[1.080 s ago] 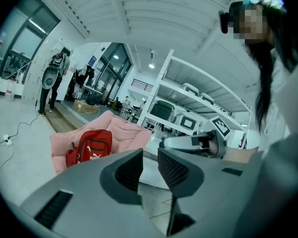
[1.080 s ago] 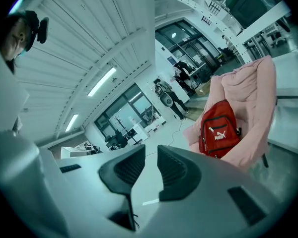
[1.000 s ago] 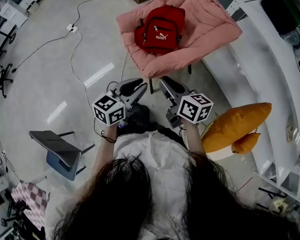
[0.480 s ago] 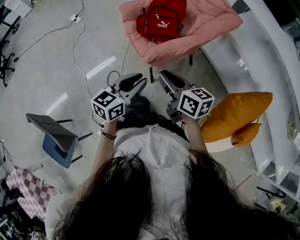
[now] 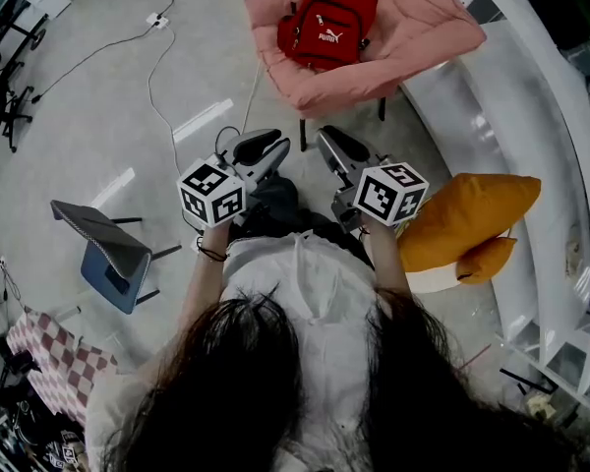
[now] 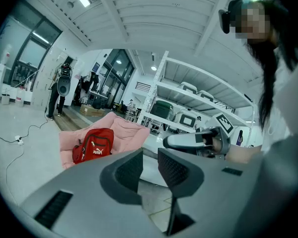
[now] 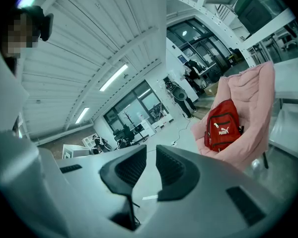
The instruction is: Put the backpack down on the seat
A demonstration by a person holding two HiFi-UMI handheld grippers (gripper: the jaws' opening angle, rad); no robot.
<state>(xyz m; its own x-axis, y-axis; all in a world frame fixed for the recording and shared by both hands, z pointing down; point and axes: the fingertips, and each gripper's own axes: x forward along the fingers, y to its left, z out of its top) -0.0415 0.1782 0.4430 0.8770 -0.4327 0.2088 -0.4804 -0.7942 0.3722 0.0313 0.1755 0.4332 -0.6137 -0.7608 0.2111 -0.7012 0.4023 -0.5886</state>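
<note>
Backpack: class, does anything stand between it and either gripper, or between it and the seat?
Nothing visible does. Only floor lies between the left gripper, the right gripper and the backpack, which already rests on the pink seat.

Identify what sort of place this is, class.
Probably a lab or workshop space: white metal shelving, power cables trailing across a bare polished floor, and tall glazed walls.
</note>
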